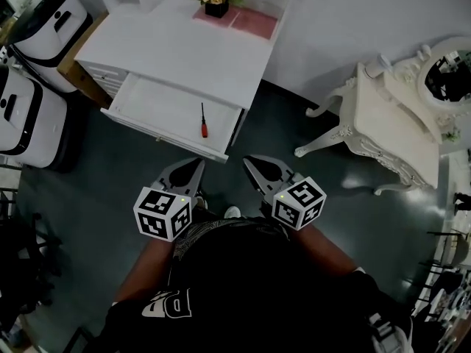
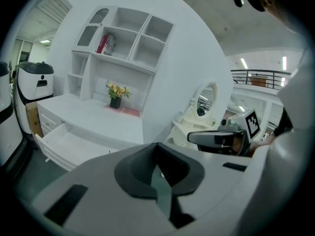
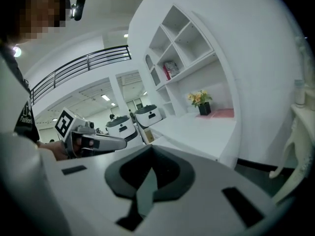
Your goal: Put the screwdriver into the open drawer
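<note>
Left gripper (image 1: 194, 165) fingers closed, nothing between them. Same on the right gripper (image 1: 252, 165). In each gripper view the gripper's own housing blocks the lower half, so the drawer (image 1: 143, 101) interior is hard to see there. Screwdriver (image 1: 203, 120) lies inside the open drawer, under the counter (image 1: 176, 46) edge, red handle toward the fingers and well apart from both.

**Drawer access: open from above, sides hemmed in**

The open drawer (image 1: 158, 109) can be entered from straight above. Its floor is taken up only by the screwdriver (image 1: 204, 121), laid near the right wall. The drawer's front wall is set between the interior and the left gripper (image 1: 197, 162) and right gripper (image 1: 249, 160). The drawer's rear is roofed by the desk top (image 1: 184, 50). The left flank is blocked by 2 white machines (image 1: 29, 112). On the right, a dark floor strip (image 1: 294, 123) is left free up to the vanity table (image 1: 390, 134).
</note>
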`<state>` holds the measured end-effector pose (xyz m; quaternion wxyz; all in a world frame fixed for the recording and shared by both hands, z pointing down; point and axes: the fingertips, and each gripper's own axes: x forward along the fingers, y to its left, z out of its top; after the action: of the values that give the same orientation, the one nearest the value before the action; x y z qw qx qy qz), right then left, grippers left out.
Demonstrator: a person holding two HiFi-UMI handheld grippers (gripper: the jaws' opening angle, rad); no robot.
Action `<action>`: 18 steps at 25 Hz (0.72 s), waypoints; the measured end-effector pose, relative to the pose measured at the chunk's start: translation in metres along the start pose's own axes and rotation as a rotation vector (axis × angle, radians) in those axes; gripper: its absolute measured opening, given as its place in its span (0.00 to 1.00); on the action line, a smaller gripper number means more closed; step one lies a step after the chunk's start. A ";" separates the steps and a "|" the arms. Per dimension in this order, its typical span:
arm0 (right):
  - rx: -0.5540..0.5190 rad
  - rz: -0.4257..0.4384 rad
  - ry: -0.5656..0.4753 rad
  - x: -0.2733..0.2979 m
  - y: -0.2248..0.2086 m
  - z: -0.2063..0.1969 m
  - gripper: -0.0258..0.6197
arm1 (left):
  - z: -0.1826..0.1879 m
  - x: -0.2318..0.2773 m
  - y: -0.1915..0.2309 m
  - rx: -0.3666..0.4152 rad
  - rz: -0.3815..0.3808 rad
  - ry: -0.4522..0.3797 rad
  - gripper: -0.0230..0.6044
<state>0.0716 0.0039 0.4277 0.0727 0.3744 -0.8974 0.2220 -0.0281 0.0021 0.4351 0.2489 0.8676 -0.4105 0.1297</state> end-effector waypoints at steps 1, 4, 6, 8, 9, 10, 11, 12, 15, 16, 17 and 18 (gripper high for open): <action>0.009 0.001 -0.009 -0.005 0.001 -0.002 0.05 | -0.001 -0.003 -0.005 0.004 0.003 -0.006 0.06; 0.015 0.003 -0.024 -0.015 0.004 -0.004 0.05 | -0.002 -0.012 -0.018 0.015 0.014 -0.018 0.06; 0.010 0.008 -0.023 -0.017 0.010 -0.006 0.05 | -0.001 -0.019 -0.022 0.022 0.018 -0.019 0.06; 0.003 0.010 -0.020 -0.017 0.015 -0.006 0.05 | 0.001 -0.023 -0.022 0.030 0.020 -0.017 0.06; 0.000 0.009 -0.019 -0.016 0.017 -0.006 0.05 | 0.002 -0.025 -0.021 0.034 0.019 -0.016 0.06; -0.003 0.005 -0.018 -0.016 0.018 -0.005 0.05 | 0.004 -0.025 -0.020 0.038 0.017 -0.016 0.06; -0.005 0.001 -0.018 -0.016 0.019 -0.004 0.05 | 0.006 -0.025 -0.020 0.042 0.012 -0.017 0.06; -0.007 -0.006 -0.018 -0.015 0.019 -0.003 0.05 | 0.008 -0.025 -0.019 0.047 0.006 -0.017 0.06; -0.010 -0.038 -0.013 -0.011 0.017 -0.001 0.05 | 0.015 -0.023 -0.016 0.066 -0.017 -0.015 0.06; -0.007 -0.048 -0.010 -0.008 0.016 -0.001 0.05 | 0.017 -0.023 -0.015 0.072 -0.024 -0.013 0.06; -0.002 -0.056 -0.009 -0.006 0.017 -0.001 0.05 | 0.019 -0.024 -0.014 0.076 -0.031 -0.012 0.06; 0.000 -0.063 -0.008 -0.004 0.018 -0.001 0.05 | 0.020 -0.024 -0.012 0.080 -0.038 -0.011 0.06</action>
<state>0.0616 0.0183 0.4208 0.0760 0.4033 -0.8854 0.2181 -0.0334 0.0134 0.4036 0.2143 0.8852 -0.3899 0.1363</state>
